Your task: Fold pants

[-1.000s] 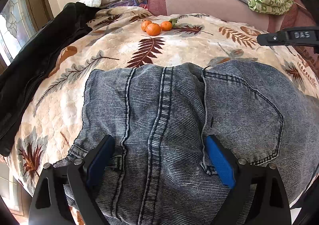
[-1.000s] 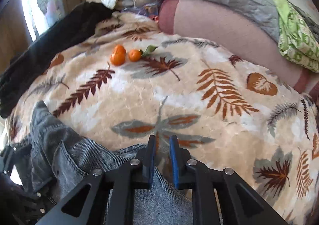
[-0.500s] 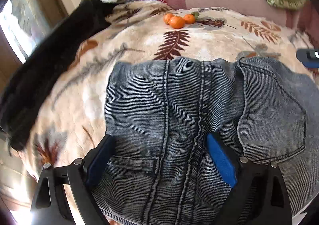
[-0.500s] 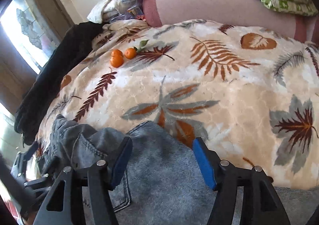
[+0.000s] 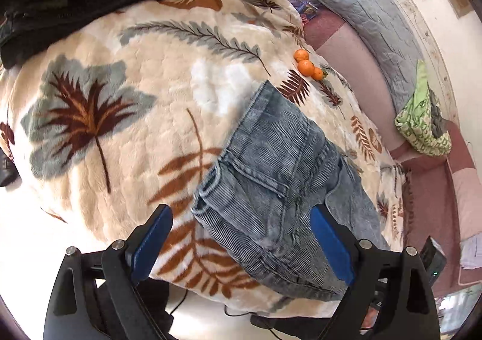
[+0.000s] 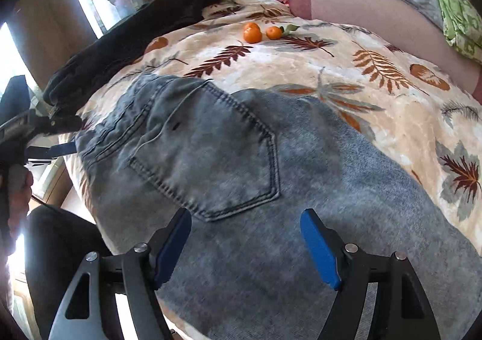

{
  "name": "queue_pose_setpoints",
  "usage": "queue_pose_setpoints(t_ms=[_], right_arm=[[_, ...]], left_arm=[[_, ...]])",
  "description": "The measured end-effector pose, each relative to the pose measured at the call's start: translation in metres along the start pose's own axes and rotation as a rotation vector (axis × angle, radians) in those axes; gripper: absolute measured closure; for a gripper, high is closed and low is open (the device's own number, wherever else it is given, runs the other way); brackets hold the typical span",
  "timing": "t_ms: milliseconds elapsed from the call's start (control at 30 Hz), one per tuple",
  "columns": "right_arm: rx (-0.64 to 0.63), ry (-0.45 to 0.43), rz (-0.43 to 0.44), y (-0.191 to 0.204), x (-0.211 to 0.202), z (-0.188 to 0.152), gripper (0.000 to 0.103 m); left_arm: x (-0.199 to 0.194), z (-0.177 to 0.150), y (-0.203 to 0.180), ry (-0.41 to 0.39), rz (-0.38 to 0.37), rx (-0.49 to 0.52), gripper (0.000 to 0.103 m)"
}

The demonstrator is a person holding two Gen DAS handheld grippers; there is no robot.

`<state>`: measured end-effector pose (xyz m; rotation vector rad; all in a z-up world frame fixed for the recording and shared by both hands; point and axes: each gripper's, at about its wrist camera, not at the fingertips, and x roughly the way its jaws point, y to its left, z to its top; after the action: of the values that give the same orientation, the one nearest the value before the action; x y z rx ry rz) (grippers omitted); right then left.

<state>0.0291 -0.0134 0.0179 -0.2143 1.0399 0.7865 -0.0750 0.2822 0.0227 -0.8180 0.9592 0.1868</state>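
Grey-blue jeans [image 5: 280, 177] lie flat on a leaf-print blanket [image 5: 120, 129], waistband end toward the left. In the right wrist view the jeans [image 6: 241, 159] show a back pocket [image 6: 217, 153] facing up. My left gripper [image 5: 241, 240] is open and empty, hovering above the waistband corner near the bed's edge. My right gripper [image 6: 245, 246] is open and empty, just above the denim below the pocket. The left gripper also shows at the left edge of the right wrist view [image 6: 51, 148].
Three small oranges [image 5: 305, 64] lie on the blanket beyond the jeans, also in the right wrist view [image 6: 260, 32]. A black garment [image 6: 129, 42] lies along the left side. Grey and green bedding [image 5: 421, 123] is piled on a pink sofa back [image 6: 376, 14].
The right gripper opened and let go of the denim, then drew back over the pocket. The left gripper stayed open and swung away to the left, off the jeans.
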Motion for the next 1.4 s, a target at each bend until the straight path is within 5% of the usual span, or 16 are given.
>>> queue_pose_setpoints(t_ms=[233, 367, 400, 433, 533, 633, 667, 767, 800, 833, 933, 1133, 1267, 1400], right_arm=[[0.118, -0.042, 0.059, -0.018, -0.006, -0.024, 0.025], [0.147, -0.074, 0.064, -0.027, -0.014, -0.03, 0.025], [0.155, -0.076, 0.067, -0.03, -0.014, -0.032, 0.025], [0.162, -0.074, 0.067, -0.033, -0.013, -0.034, 0.025], [0.173, -0.083, 0.077, -0.039, -0.012, -0.038, 0.025], [0.166, -0.103, 0.059, -0.041, -0.017, -0.039, 0.025], [0.176, -0.101, 0.058, -0.044, -0.016, -0.04, 0.025], [0.185, -0.077, 0.061, -0.048, -0.011, -0.041, 0.025], [0.179, -0.068, 0.055, -0.047, -0.012, -0.04, 0.025], [0.176, -0.059, 0.05, -0.045, -0.013, -0.038, 0.025], [0.182, -0.075, 0.069, -0.041, -0.021, -0.028, 0.025], [0.21, -0.107, 0.142, -0.033, -0.018, 0.028, 0.025], [0.354, -0.092, 0.36, -0.047, 0.006, 0.074, 0.025], [0.59, 0.013, 0.592, -0.082, 0.067, 0.093, 0.025]], left_arm=[[0.032, -0.008, -0.008, 0.077, 0.014, -0.076, 0.012], [0.037, -0.011, 0.001, 0.025, 0.019, -0.168, 0.015], [0.033, -0.011, -0.001, 0.001, 0.037, -0.162, 0.036], [0.031, -0.009, -0.006, -0.012, 0.053, -0.135, 0.075], [0.02, -0.009, -0.023, -0.064, 0.094, -0.071, 0.092], [-0.023, -0.034, -0.068, -0.304, 0.185, 0.176, 0.094], [-0.025, -0.043, -0.068, -0.32, 0.198, 0.168, 0.094], [0.025, -0.045, -0.01, -0.072, 0.215, -0.094, 0.089], [0.026, -0.044, 0.006, -0.087, 0.172, -0.158, 0.076], [0.019, -0.042, 0.011, -0.093, 0.139, -0.181, 0.074], [0.004, -0.034, 0.003, -0.107, 0.176, -0.155, 0.059], [-0.047, -0.034, -0.035, -0.305, 0.213, 0.024, 0.059], [-0.056, -0.019, -0.074, -0.378, 0.074, 0.171, 0.059], [0.0, 0.02, -0.109, -0.199, -0.162, 0.243, 0.059]])
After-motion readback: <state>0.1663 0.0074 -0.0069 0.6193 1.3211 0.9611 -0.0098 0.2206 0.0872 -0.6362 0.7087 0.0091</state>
